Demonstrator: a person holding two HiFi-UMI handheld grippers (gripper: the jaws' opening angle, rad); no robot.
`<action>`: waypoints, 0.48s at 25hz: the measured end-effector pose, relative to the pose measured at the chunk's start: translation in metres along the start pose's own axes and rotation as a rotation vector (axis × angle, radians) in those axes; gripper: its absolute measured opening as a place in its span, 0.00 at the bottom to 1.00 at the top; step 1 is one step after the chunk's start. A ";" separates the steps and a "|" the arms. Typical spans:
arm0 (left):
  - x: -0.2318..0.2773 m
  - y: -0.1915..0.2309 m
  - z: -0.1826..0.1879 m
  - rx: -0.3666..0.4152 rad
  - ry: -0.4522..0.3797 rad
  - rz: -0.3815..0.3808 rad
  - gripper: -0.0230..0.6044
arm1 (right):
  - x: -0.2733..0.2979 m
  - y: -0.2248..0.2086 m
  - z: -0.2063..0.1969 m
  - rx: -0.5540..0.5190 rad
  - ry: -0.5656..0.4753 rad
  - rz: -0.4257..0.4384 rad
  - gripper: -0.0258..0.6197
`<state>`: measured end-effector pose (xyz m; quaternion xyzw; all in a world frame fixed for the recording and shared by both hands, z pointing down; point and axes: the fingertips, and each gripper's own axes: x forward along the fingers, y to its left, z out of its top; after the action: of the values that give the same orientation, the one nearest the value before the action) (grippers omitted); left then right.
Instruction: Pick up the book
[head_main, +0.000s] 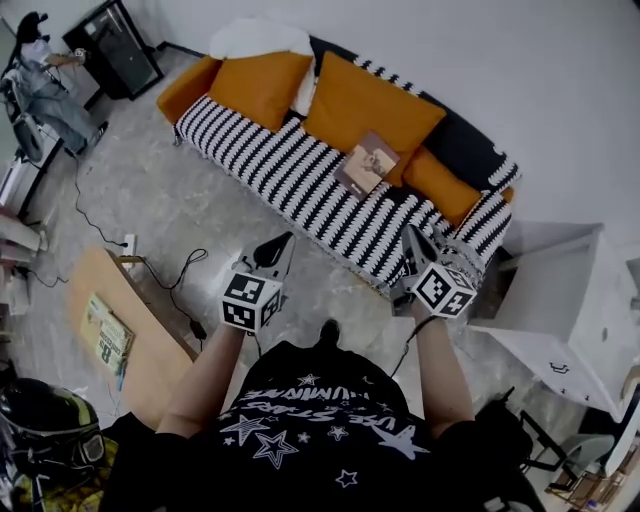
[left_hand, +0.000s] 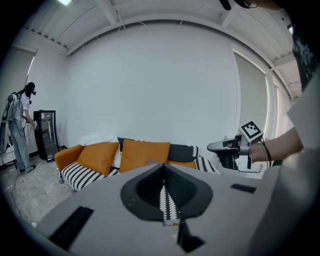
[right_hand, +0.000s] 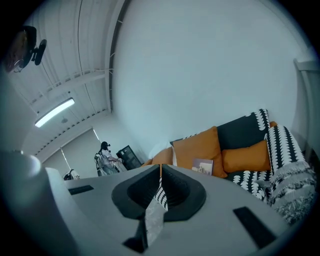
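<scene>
A striped sofa carries orange cushions and a book leaning against one.

book cover print too small to read. in the left gripper view the left gripper body hides the sofa seat and front. the right gripper body hides the sofa front the same way. helmet and white cabinet are cut off by head view edges.

Sofa cover black-and-white wavy stripes; cushions orange; book tan-brown; shirt black, white stars; floor mottled grey.
</scene>
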<state>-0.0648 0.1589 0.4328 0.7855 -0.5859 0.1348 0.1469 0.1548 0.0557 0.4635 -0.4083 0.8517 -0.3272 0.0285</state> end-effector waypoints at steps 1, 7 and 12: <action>0.004 -0.001 0.002 0.000 0.000 0.000 0.05 | 0.001 -0.004 0.004 0.004 -0.009 -0.004 0.08; 0.020 -0.006 0.012 0.005 0.009 -0.010 0.05 | 0.003 -0.019 0.016 0.033 -0.019 -0.028 0.08; 0.028 -0.009 0.009 0.005 0.027 -0.027 0.05 | -0.006 -0.028 0.008 0.066 -0.013 -0.053 0.08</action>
<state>-0.0482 0.1332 0.4344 0.7918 -0.5729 0.1451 0.1546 0.1807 0.0432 0.4719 -0.4319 0.8291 -0.3529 0.0388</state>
